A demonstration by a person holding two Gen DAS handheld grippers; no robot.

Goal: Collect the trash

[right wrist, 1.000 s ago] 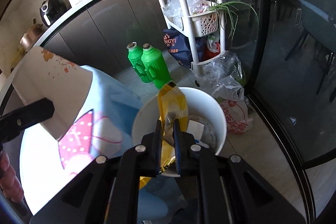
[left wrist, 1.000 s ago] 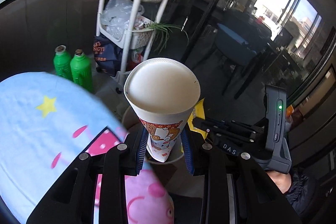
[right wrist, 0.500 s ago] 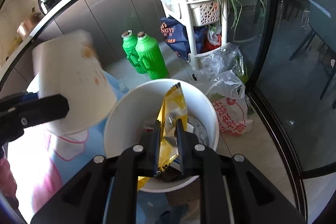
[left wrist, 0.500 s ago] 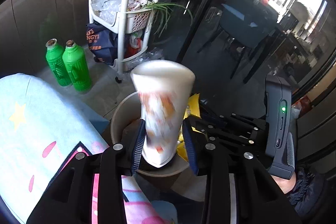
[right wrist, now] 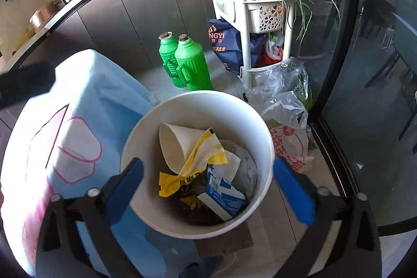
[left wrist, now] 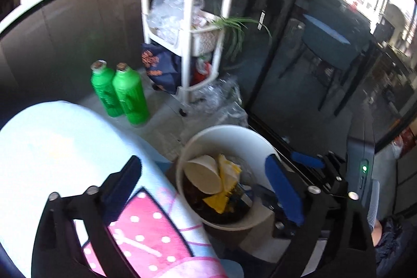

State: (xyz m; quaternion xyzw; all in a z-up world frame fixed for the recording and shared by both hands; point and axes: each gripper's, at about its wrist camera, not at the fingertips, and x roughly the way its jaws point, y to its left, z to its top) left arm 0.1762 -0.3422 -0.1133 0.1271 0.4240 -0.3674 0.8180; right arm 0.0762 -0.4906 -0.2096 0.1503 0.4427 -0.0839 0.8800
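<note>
Kitchen floor at frame centre holds a bin (right wrist: 260, 127); cup (right wrist: 173, 142) and wrapper (right wrist: 206, 150) lie inside, both hand-held grippers, left (left wrist: 206, 189) and right (right wrist: 208, 189), opening wide, empty.

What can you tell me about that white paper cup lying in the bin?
The white paper cup is cone-shaped and lies on its side inside the round white bin, its open mouth showing an empty white interior. It rests on other rubbish, with a crumpled yellow wrapper draped against it. Nothing grips it.
</note>
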